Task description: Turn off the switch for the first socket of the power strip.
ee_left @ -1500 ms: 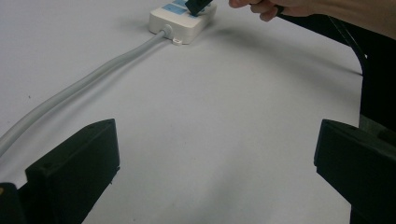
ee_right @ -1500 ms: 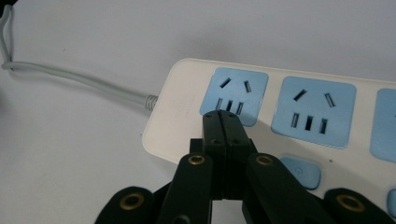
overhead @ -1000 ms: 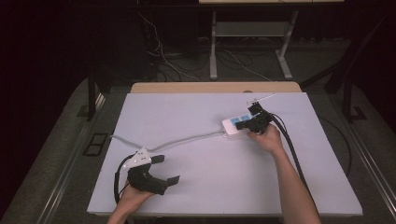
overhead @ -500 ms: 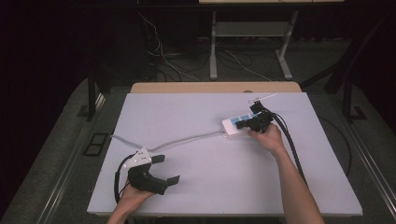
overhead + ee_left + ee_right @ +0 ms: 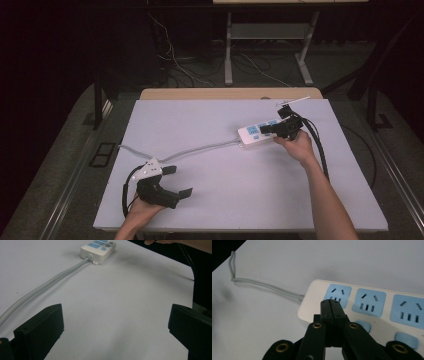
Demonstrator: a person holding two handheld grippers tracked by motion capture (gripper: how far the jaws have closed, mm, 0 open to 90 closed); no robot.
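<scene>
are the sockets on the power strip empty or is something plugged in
Empty. On the power strip, the blue sockets show bare slots, with no plug in those visible. The shut right gripper hovers over them.

High view looks down on the table (image 5: 230, 200); 2 close gripper views share the power strip (image 5: 98, 250).

White power strip (image 5: 257, 133) w/ blue sockets lies flat on table's far right (grey cord trailing left).
</scene>
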